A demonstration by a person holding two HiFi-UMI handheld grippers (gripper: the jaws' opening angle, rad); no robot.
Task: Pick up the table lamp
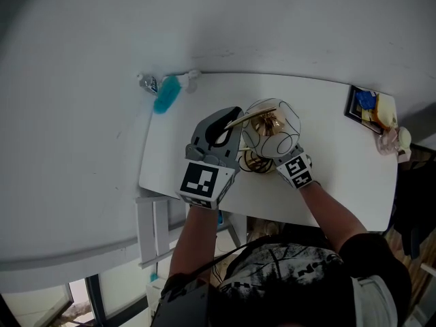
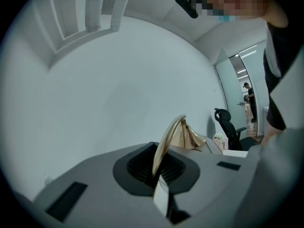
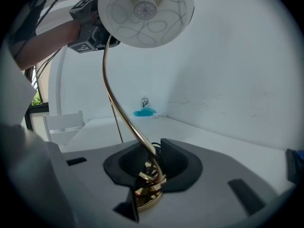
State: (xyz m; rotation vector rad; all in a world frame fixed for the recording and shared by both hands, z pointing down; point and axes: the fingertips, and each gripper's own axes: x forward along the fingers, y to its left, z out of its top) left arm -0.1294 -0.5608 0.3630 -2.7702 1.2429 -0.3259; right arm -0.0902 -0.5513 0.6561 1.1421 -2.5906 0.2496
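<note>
The table lamp has a white shade (image 1: 272,129) with wire loops, a curved gold stem (image 1: 249,117) and a gold base (image 1: 255,161); it stands on the white table (image 1: 340,162). My left gripper (image 1: 233,116) is shut on the upper stem (image 2: 166,144), just below the shade. My right gripper (image 1: 264,161) sits low, with its black pads pressed on the gold base (image 3: 148,194) where the stem (image 3: 114,99) rises. In the right gripper view the shade (image 3: 145,13) hangs overhead, and the left gripper (image 3: 105,38) grips beside it.
A teal bottle (image 1: 167,94) lies at the table's far left corner by the wall. A framed picture (image 1: 368,106) and small items sit at the far right. A white slatted chair (image 1: 153,227) stands at the left edge. An office chair (image 2: 230,127) is in the background.
</note>
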